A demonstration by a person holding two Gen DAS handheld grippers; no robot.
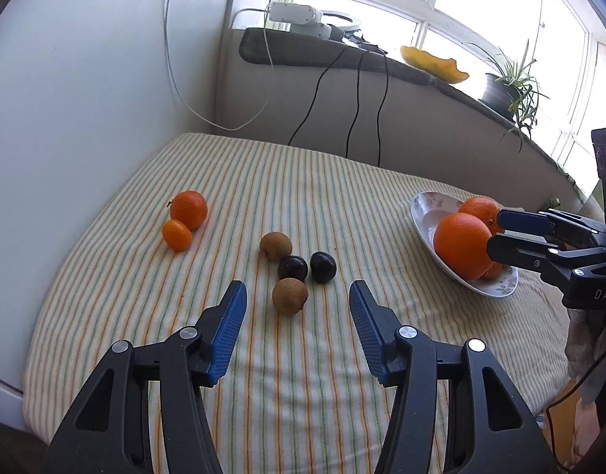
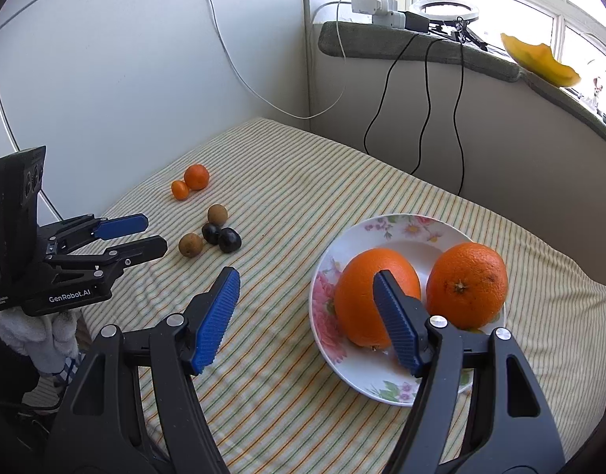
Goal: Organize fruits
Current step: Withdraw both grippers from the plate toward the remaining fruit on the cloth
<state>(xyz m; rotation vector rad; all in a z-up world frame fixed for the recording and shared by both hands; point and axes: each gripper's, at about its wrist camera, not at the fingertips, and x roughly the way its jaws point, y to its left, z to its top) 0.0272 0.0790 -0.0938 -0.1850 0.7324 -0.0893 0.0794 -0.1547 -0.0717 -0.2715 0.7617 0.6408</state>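
Fruit is split two ways: two big oranges point(image 2: 376, 296) sit on the flowered plate point(image 2: 385, 229) at the right side of the striped cloth point(image 1: 263, 181), w/ the rest loose mid-cloth, i.e. two brown kiwis point(image 1: 289, 295), two dark plums point(image 1: 293, 268) touching each other between them, and further off toward the wall a mandarin point(image 1: 188, 209) w/ a small kumquat-like fruit point(image 1: 177, 234) against it. Left gripper point(image 1: 298, 296) hangs over the near kiwi, jaws apart, nothing in them, fruit lying just ahead of the gap btwn the tips. Right gripper point(image 2: 306, 288) is at the plate's near-left rim, jaws spread & empty; one finger crosses in front of the nearer orange in its own view, can't tell if it touches. Step in hand looks like the left picking the near kiwi. To do it well: come down so the pads straddle the kiwi at its widest, not the top, else it'll squirt out; keep clear of the plum just behind it so it doesn't roll. Close gently, the fruit is prob. soft. Cloth is soft & wrinkly, so tips may snag. Plate has room on its far-left side; the right gripper should prob. back off first.
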